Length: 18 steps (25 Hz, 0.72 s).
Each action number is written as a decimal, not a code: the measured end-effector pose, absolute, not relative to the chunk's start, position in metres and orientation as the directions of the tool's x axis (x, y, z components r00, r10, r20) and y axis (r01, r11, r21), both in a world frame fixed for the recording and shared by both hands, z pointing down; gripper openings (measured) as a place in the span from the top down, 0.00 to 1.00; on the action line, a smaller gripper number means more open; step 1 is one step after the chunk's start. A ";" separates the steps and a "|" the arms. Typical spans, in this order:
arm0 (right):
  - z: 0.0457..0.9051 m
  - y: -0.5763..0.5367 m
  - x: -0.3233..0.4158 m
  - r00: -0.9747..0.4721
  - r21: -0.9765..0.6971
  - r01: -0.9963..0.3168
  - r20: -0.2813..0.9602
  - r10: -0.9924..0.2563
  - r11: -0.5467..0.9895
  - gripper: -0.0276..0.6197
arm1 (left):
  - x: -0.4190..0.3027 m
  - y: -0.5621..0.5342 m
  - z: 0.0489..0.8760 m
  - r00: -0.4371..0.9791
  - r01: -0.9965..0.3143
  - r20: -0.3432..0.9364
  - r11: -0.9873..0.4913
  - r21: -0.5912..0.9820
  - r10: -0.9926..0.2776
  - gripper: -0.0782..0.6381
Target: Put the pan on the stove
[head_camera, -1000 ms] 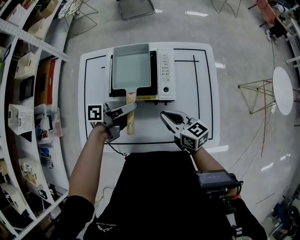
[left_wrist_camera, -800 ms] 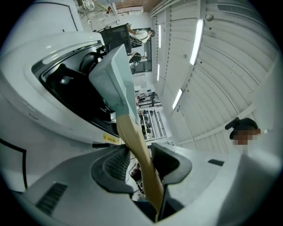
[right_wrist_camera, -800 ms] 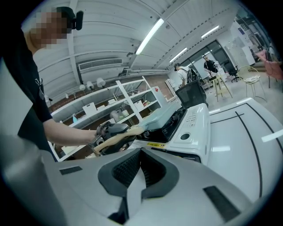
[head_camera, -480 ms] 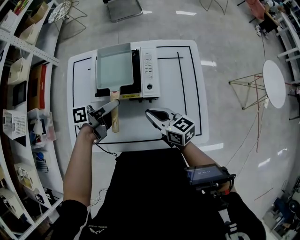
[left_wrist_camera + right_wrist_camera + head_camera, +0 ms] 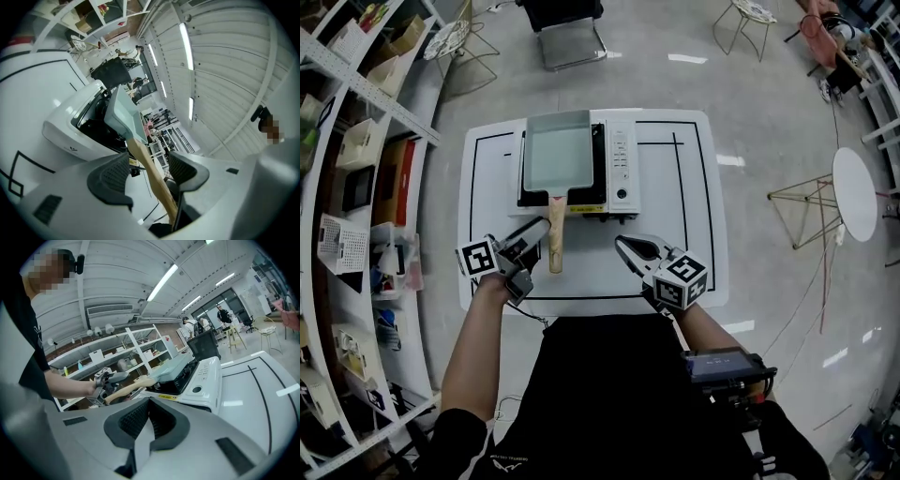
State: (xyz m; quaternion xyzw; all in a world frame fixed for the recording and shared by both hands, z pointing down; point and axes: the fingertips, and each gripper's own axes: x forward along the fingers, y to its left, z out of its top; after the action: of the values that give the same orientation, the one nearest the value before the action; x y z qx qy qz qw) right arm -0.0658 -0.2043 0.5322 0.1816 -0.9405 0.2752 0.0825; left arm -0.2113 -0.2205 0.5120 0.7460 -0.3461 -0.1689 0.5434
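The pan (image 5: 561,148) sits on the stove (image 5: 623,173) by the table's (image 5: 694,234) far edge, and with the left gripper's (image 5: 539,232) jaws having just been opening, now loose around its handle (image 5: 555,246), and the right gripper (image 5: 626,247) closed and empty, only a straight withdrawal seems left.

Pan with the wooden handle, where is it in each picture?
Head view: the pan sits top middle, on the stove.
Left gripper view: in the middle, seen tilted, its handle running down to the bottom.
Right gripper view: just right of the middle, handle pointing left.
Shared landmark: the white stove under the pan shows in all three views.
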 end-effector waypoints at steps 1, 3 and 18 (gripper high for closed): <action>0.530 -0.204 -0.067 -0.918 -0.481 -0.393 0.255 -0.303 0.784 0.92 | -0.216 -0.217 0.512 0.696 -0.369 0.137 -0.188 0.910 -0.705 0.52; 0.525 -0.204 -0.068 -0.913 -0.466 -0.405 0.253 -0.321 0.787 0.92 | -0.224 -0.209 0.513 0.685 -0.450 0.167 -0.232 0.862 -0.709 0.55; 0.493 -0.187 -0.080 -0.871 -0.357 -0.490 0.230 -0.434 0.795 0.92 | -0.255 -0.153 0.504 0.546 -0.772 0.248 -0.367 0.519 -0.800 0.88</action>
State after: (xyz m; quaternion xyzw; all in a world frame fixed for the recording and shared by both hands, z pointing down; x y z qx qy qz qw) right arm -0.0799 -0.1870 0.4933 0.2445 -0.9449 0.2067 0.0685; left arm -0.2552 -0.1534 0.5044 0.8263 -0.4757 -0.0231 0.3007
